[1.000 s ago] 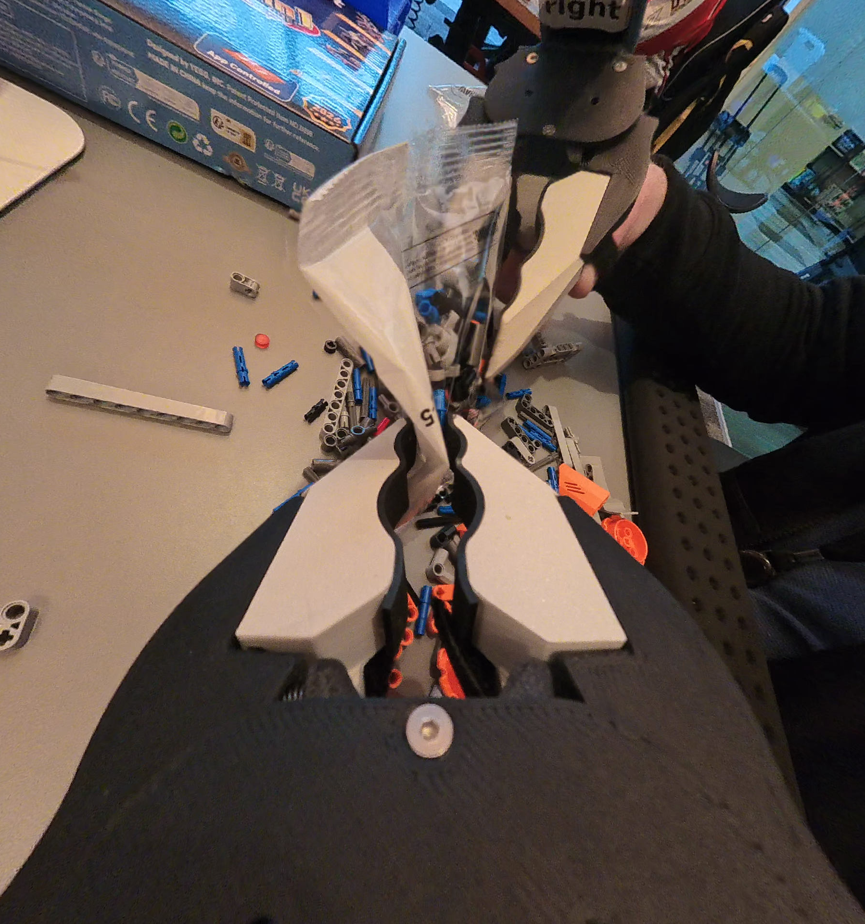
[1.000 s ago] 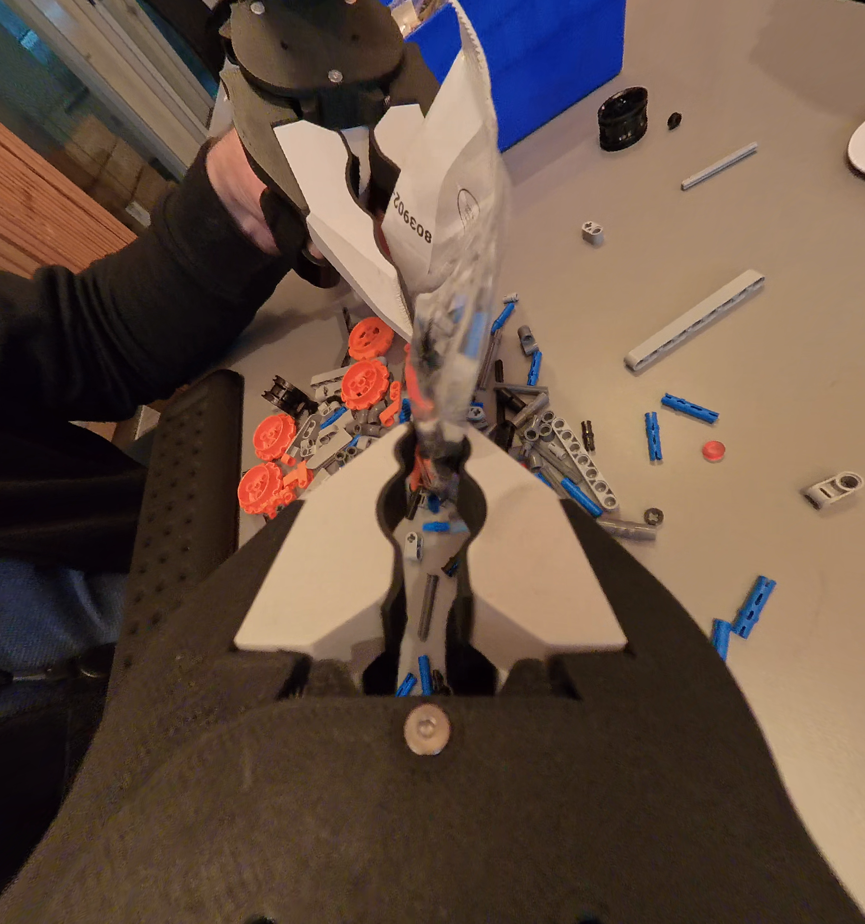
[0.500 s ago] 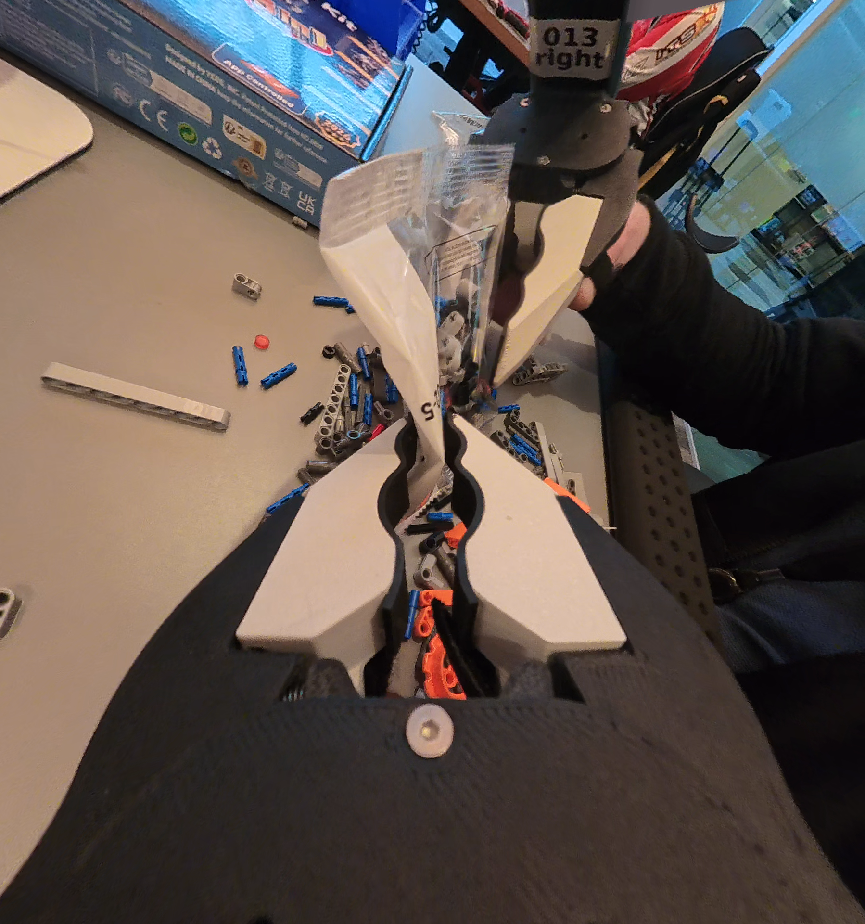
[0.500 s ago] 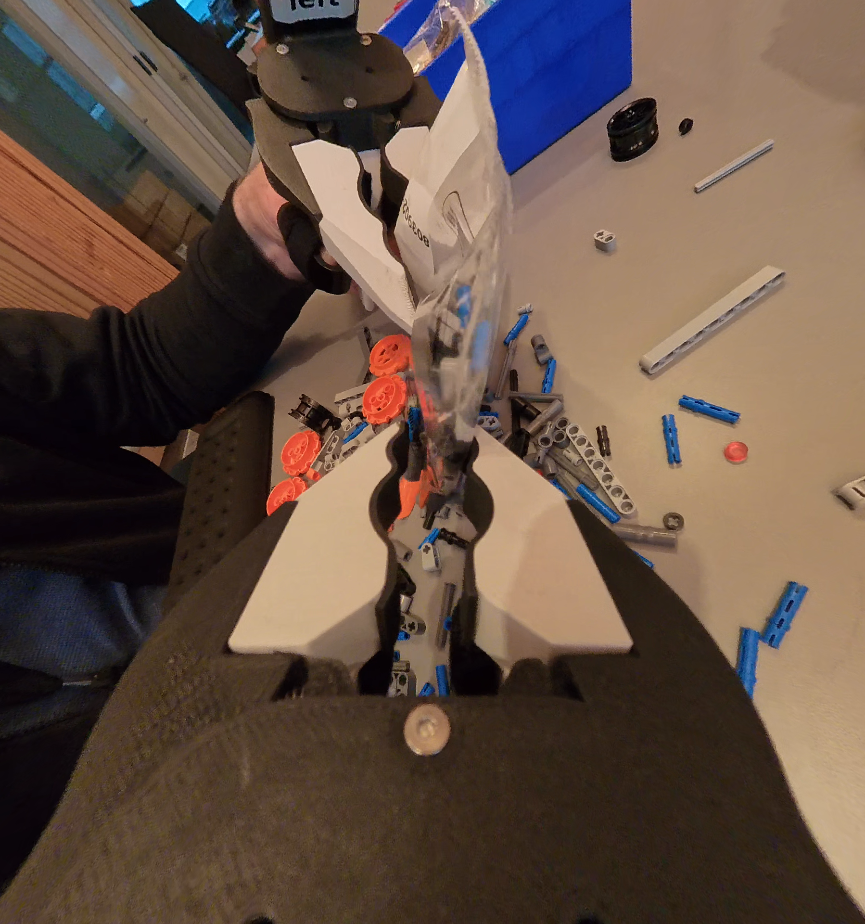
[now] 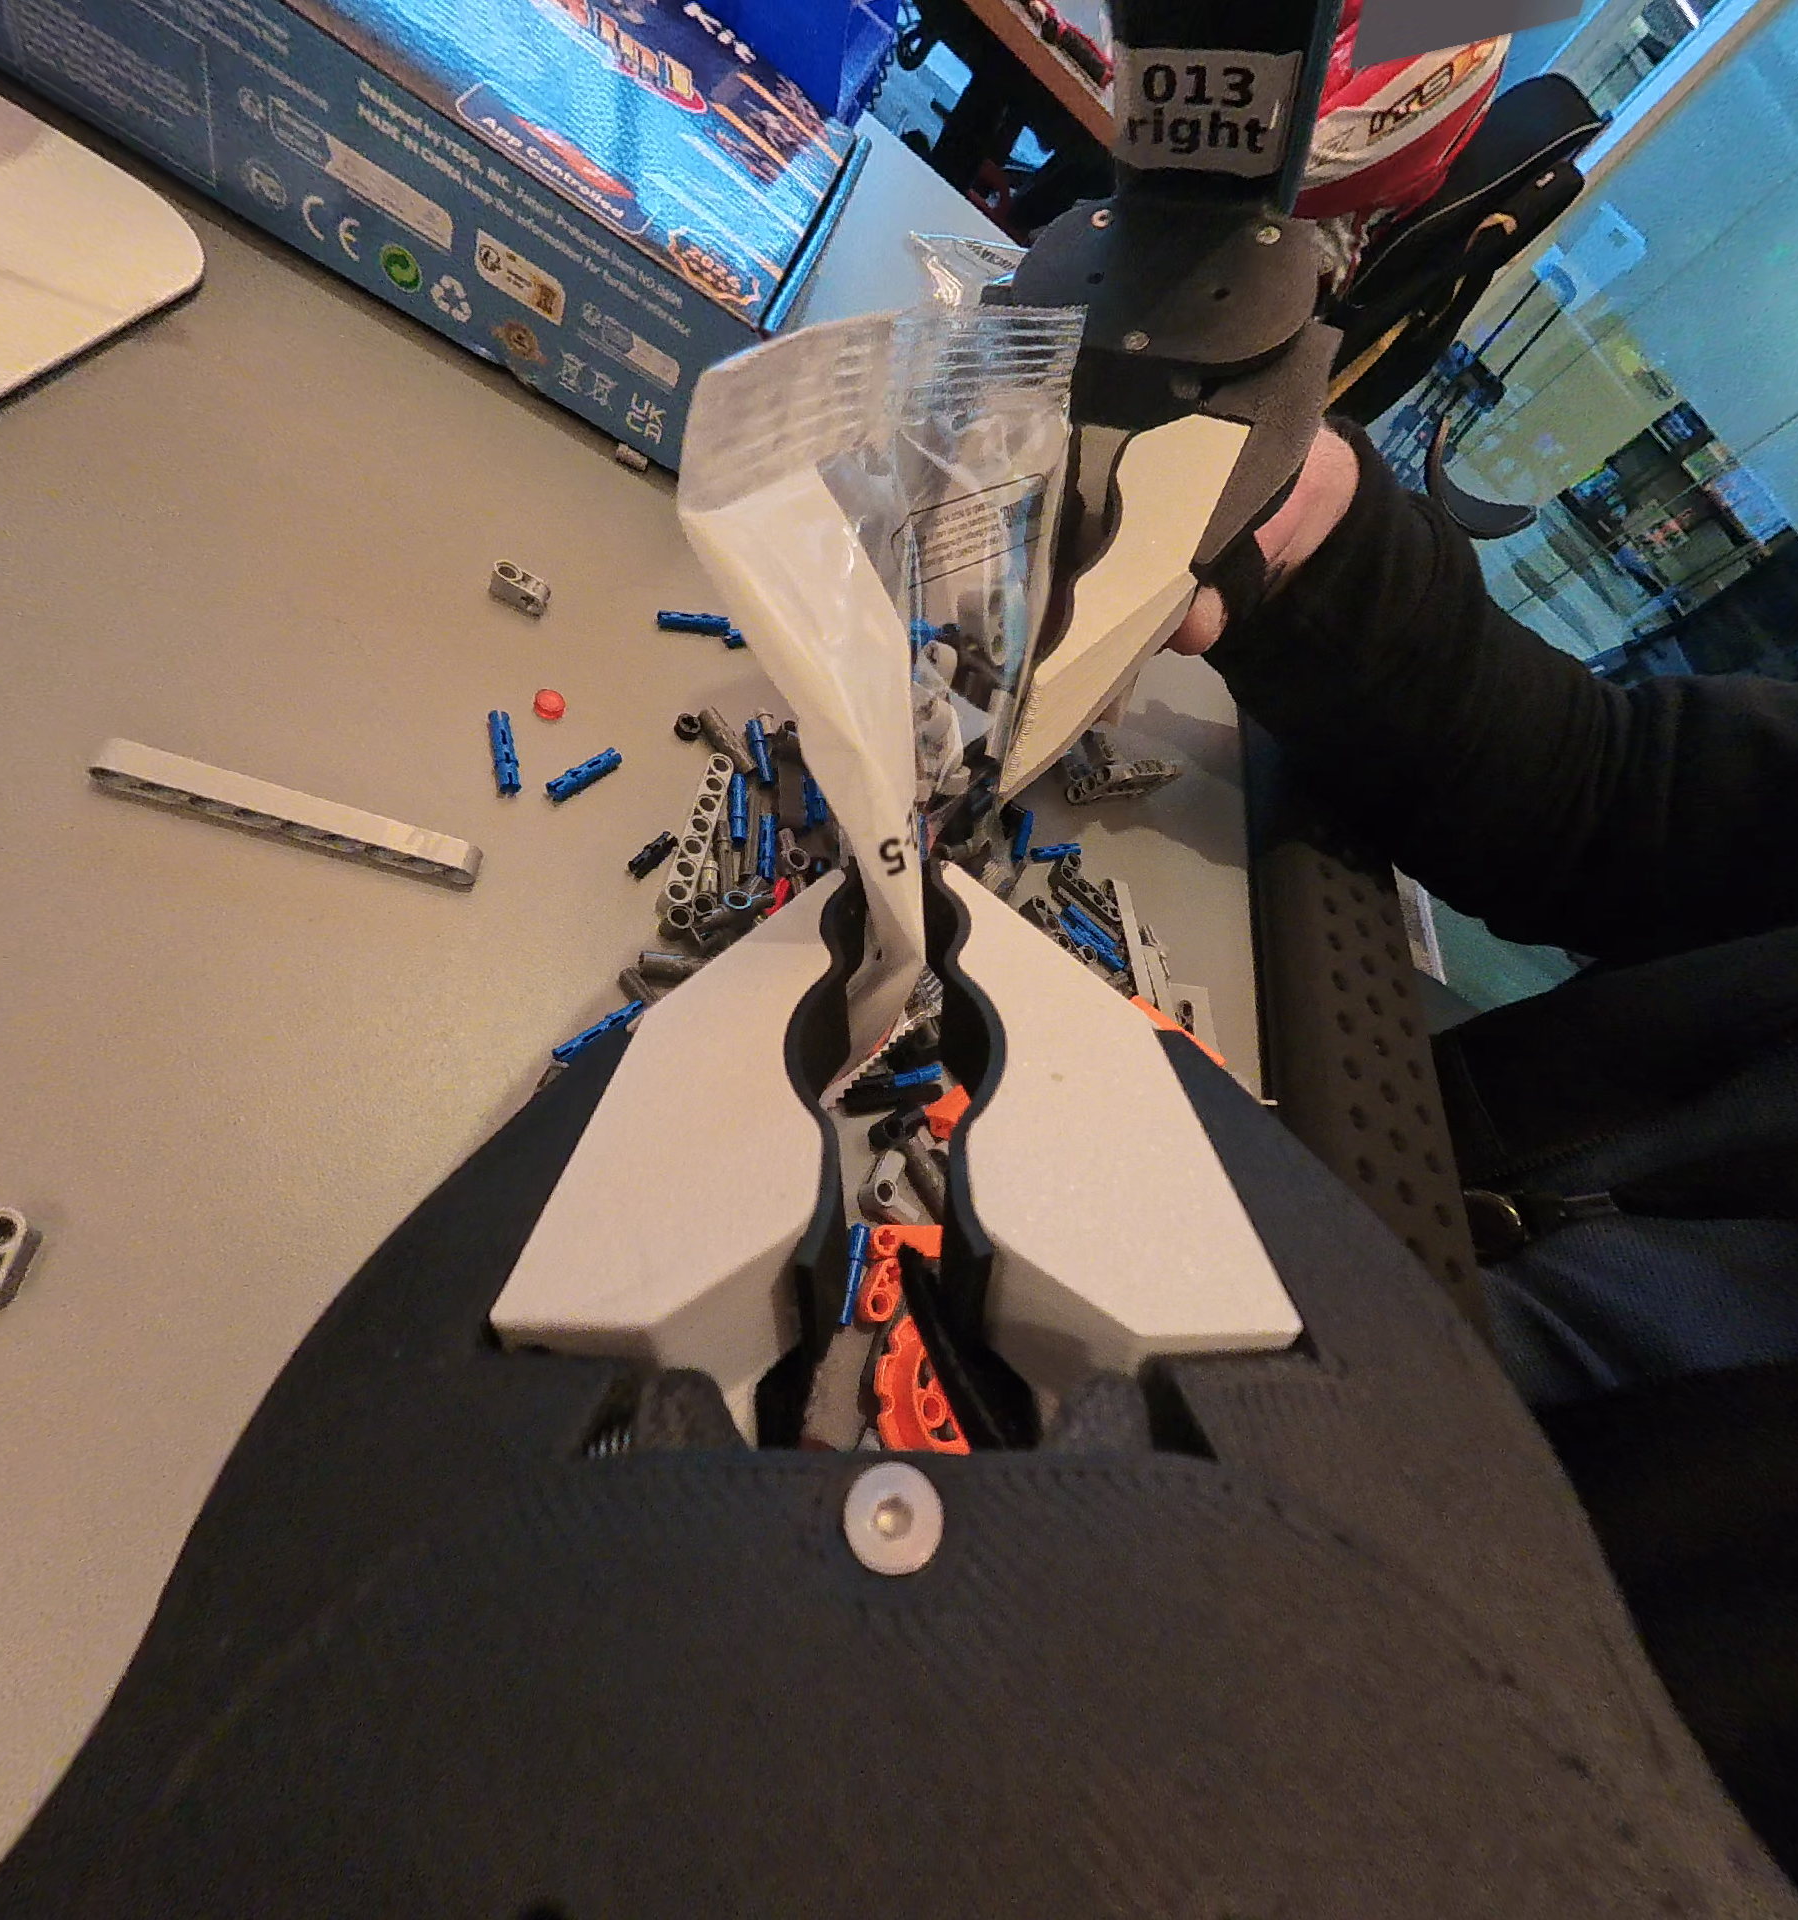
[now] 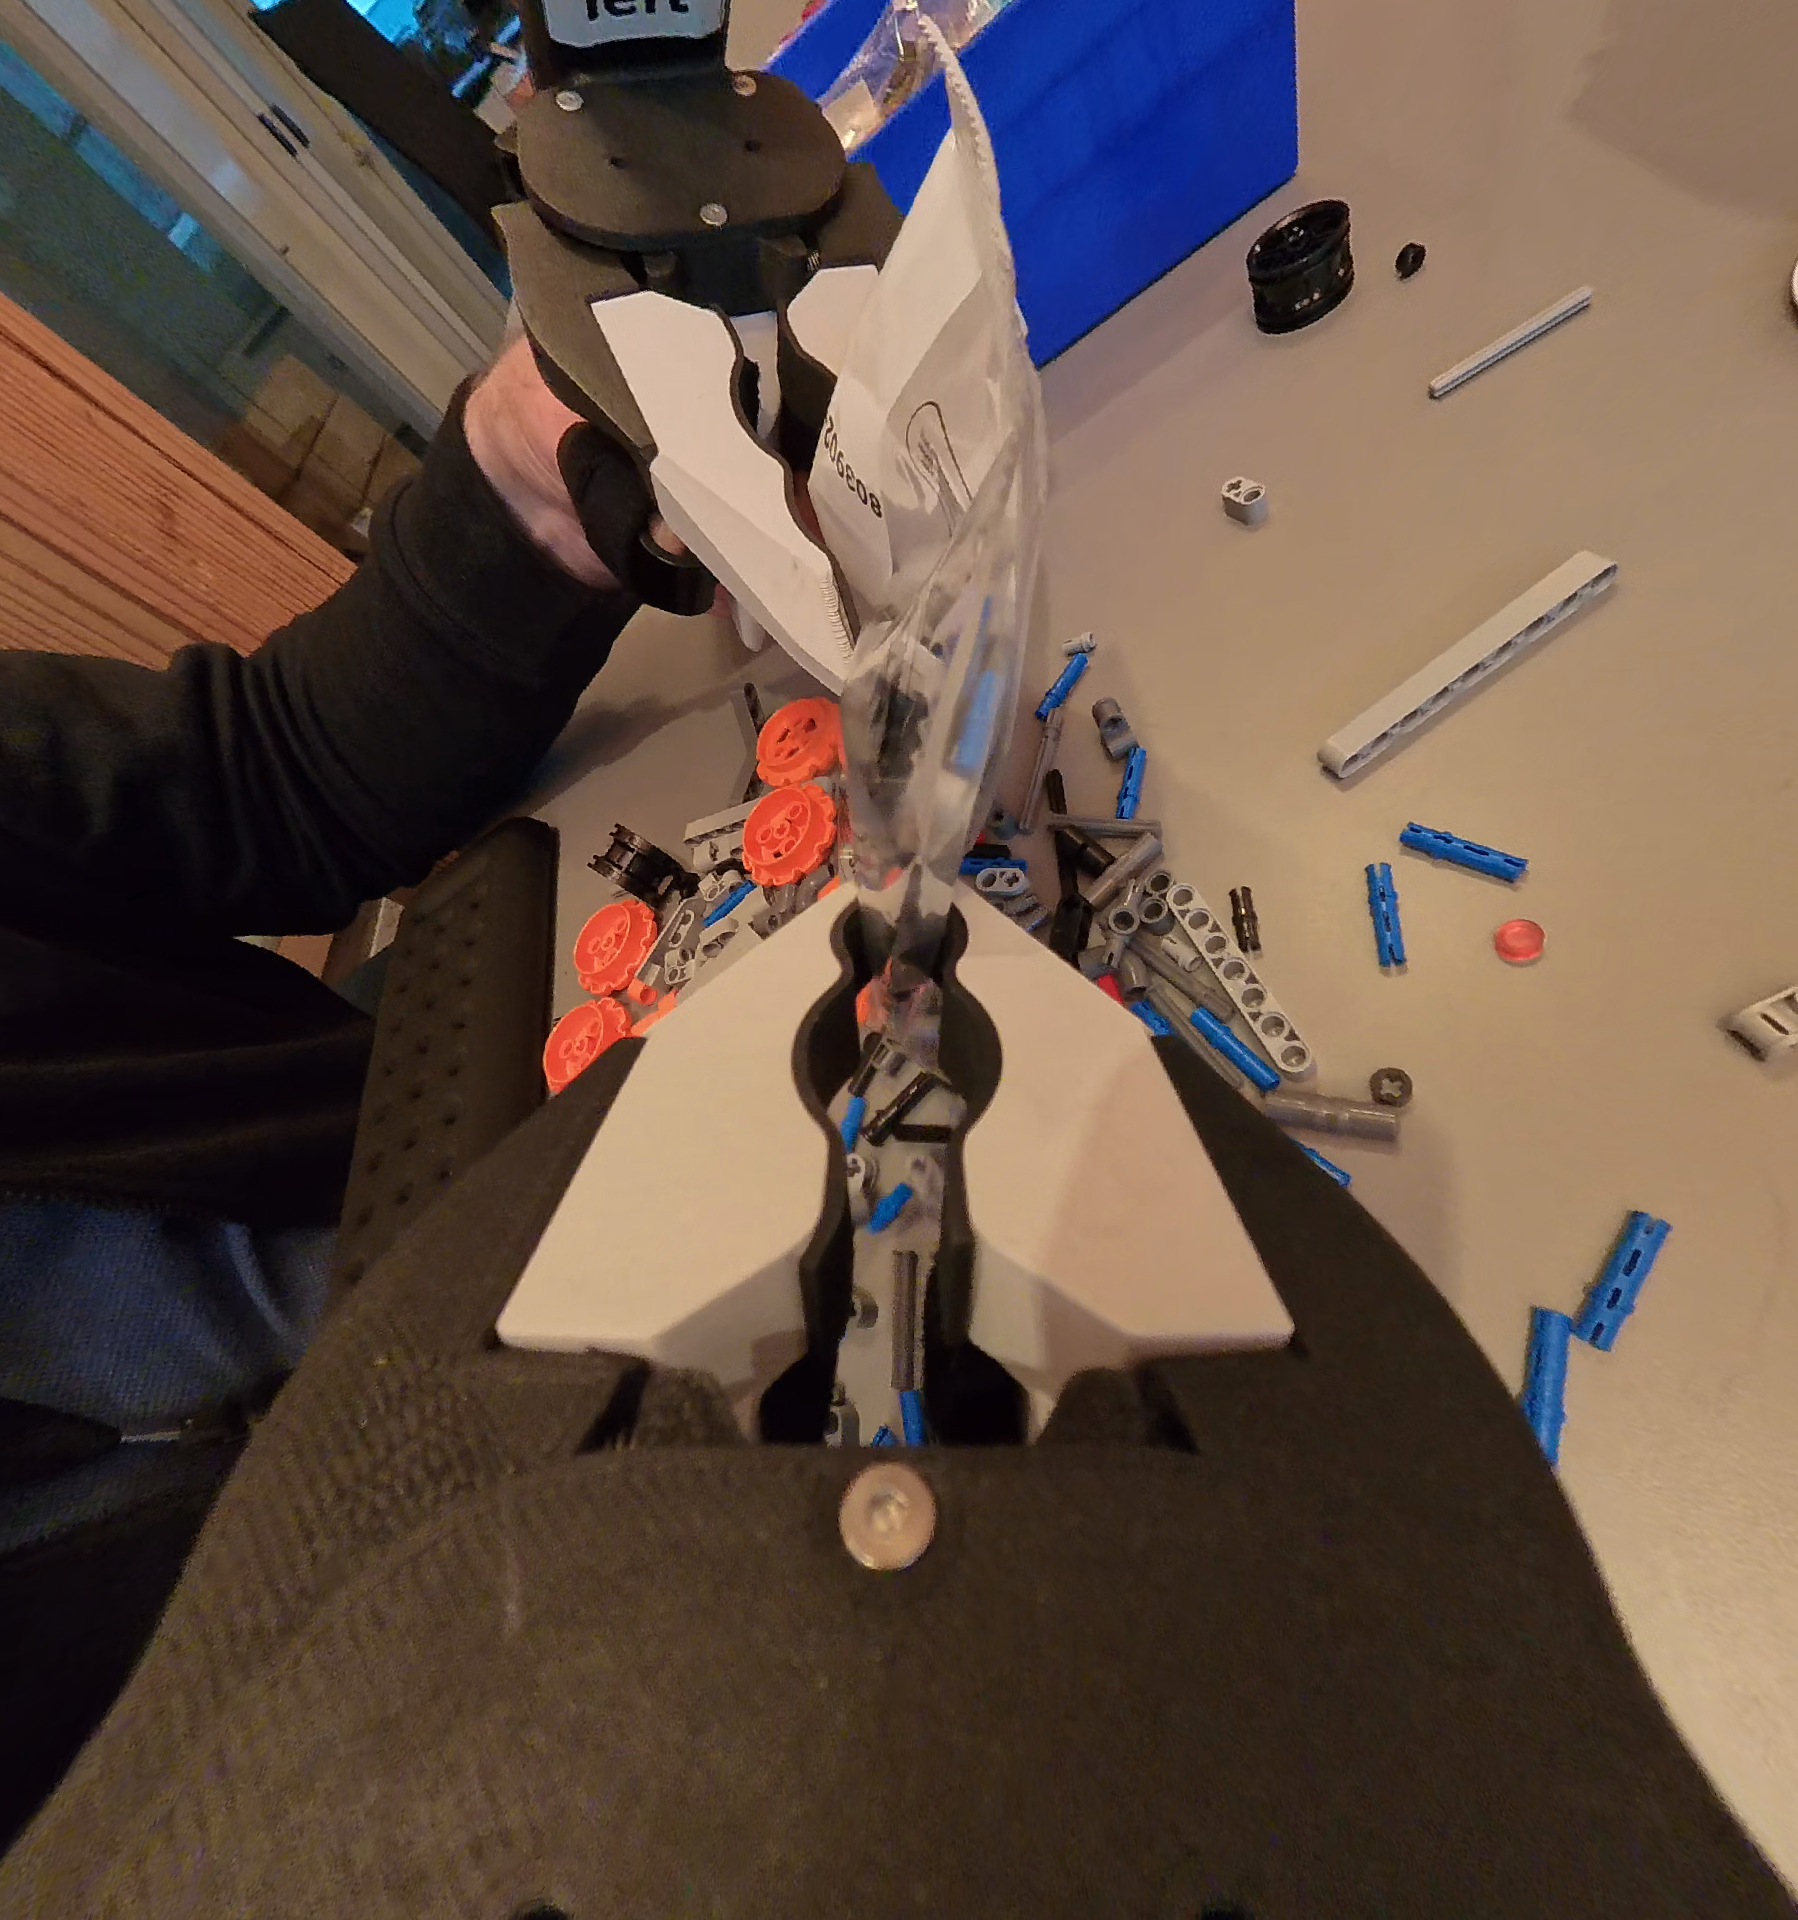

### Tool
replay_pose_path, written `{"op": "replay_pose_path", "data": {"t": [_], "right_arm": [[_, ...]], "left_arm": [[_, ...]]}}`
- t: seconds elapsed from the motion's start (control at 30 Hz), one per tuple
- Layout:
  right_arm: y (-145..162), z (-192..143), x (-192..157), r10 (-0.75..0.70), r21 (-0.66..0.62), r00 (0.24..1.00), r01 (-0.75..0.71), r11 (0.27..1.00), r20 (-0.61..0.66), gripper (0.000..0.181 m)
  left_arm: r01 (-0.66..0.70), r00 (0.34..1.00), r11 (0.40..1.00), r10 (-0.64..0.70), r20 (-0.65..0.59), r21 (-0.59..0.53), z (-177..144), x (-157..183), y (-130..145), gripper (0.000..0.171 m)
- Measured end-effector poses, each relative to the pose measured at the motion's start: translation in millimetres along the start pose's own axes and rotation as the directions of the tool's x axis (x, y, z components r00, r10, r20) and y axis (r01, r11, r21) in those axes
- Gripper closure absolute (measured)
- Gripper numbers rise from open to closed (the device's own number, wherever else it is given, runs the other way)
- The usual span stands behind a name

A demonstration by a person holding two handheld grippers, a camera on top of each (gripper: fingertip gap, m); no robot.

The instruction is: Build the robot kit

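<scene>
Both tongs clench one clear plastic bag (image 5: 874, 582), held up between them: the left gripper (image 5: 897, 914) pinches its white printed corner, the right gripper (image 6: 900, 925) its clear corner. Inside the bag are a few small grey, black and blue pieces, too jumbled to count. Under the tongs lies a pile of building pieces (image 6: 1165, 935) with four orange gear wheels (image 6: 789, 834). One long grey beam (image 5: 282, 810) lies left of the left gripper.
</scene>
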State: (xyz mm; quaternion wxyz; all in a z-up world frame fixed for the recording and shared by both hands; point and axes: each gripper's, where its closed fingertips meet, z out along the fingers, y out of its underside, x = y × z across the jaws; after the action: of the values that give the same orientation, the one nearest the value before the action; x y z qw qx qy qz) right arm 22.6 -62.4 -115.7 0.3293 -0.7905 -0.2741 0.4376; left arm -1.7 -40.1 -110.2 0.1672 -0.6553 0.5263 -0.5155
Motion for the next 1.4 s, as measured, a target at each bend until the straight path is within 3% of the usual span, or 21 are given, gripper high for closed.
{"op": "replay_pose_path", "data": {"t": [0.37, 0.93, 1.03, 1.2, 1.4], "right_arm": [[6.3, 4.2, 7.2, -0.006, -0.047, 0.999, 0.003, 0.999, -0.052, 0.167], [10.2, 6.2, 11.5, -0.007, -0.069, 0.997, 0.002, 0.998, -0.076, 0.171], [10.6, 6.3, 11.8, -0.005, -0.07, 0.997, 0.0, 0.998, -0.077, 0.181], [10.0, 5.8, 11.1, 0.01, -0.058, 0.998, -0.014, 0.998, -0.064, 0.181], [7.0, 4.9, 8.5, 0.013, -0.041, 0.999, -0.015, 0.999, -0.047, 0.171]], "left_arm": [[0.061, 0.998, 0.998, -0.061, 0.015, -0.027, 1.6, -10.4, 8.4, 0.163], [0.092, 0.996, 0.995, -0.092, 0.016, -0.04, 1.6, -13.5, 12.0, 0.163], [0.095, 0.995, 0.994, -0.095, 0.006, -0.047, 1.6, -12.0, 13.3, 0.163], [0.098, 0.995, 0.994, -0.098, 0.002, -0.047, 1.5, -10.8, 12.8, 0.163], [0.114, 0.993, 0.993, -0.114, -0.006, -0.039, 0.1, -11.2, 11.6, 0.163]]}}
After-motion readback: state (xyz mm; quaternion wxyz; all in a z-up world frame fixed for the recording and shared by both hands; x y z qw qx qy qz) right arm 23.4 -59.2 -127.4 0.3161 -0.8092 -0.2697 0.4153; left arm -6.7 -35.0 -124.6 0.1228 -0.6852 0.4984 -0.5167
